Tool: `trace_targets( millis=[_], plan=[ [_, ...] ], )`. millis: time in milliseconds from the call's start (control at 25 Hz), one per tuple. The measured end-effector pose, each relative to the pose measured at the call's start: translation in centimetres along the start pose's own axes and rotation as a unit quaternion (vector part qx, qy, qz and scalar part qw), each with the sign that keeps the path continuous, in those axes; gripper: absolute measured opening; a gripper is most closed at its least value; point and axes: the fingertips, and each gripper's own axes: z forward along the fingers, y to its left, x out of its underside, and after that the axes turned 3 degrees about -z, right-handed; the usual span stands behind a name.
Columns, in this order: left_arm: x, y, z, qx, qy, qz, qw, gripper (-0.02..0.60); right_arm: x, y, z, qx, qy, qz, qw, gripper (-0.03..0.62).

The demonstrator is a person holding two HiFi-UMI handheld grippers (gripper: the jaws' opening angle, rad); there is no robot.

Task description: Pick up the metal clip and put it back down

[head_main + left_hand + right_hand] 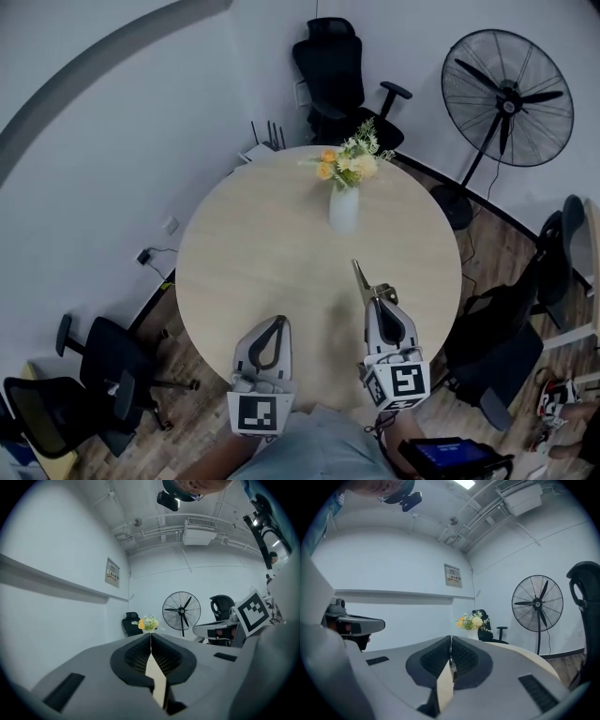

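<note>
A thin metal clip (pixel 360 276) sticks out forward from the tip of my right gripper (pixel 374 294), which is shut on it above the round wooden table (pixel 253 253). In the right gripper view the jaws are closed, with a sliver of the metal clip (pixel 452 663) pinched between the pads; the gripper (pixel 451 637) points level toward the flowers. My left gripper (pixel 279 320) hangs beside it on the left, over the table's near edge. Its jaws are closed with nothing between them. In the left gripper view this gripper (pixel 150 634) also points level at the flowers.
A pale vase with yellow and white flowers (pixel 344 197) stands at the table's far side. A standing fan (pixel 506 98) is at the back right. Black office chairs stand behind (pixel 337 66), at the left (pixel 103 370) and at the right (pixel 511 337) of the table.
</note>
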Motion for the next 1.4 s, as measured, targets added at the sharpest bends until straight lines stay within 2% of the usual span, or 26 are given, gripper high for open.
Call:
trace_targets(
  millis=[160, 560, 1040, 1400],
  plan=[
    [-0.6, 0.9, -1.6, -0.026, -0.011, 0.011, 0.9995, 0.02, -1.2, 1.6, 0.8, -0.029, -0.013, -0.01, 0.999, 0.048],
    [0.9, 6.2, -3.6, -0.082, -0.017, -0.001, 0.9965, 0.02, -0.1, 6.5, 4.5, -0.077, -0.013, -0.019, 0.997, 0.048],
    [1.2, 16.5, -5.5, -0.102, -0.017, -0.008, 0.9946, 0.02, 0.1, 15.8, 9.8, -0.102, -0.004, -0.031, 0.994, 0.048],
    [3.6, 26.8, -6.9, -0.165, -0.002, -0.055, 0.9847, 0.02, 1.7, 23.7, 16.6, -0.15, 0.022, -0.044, 0.988, 0.048]
  ],
)
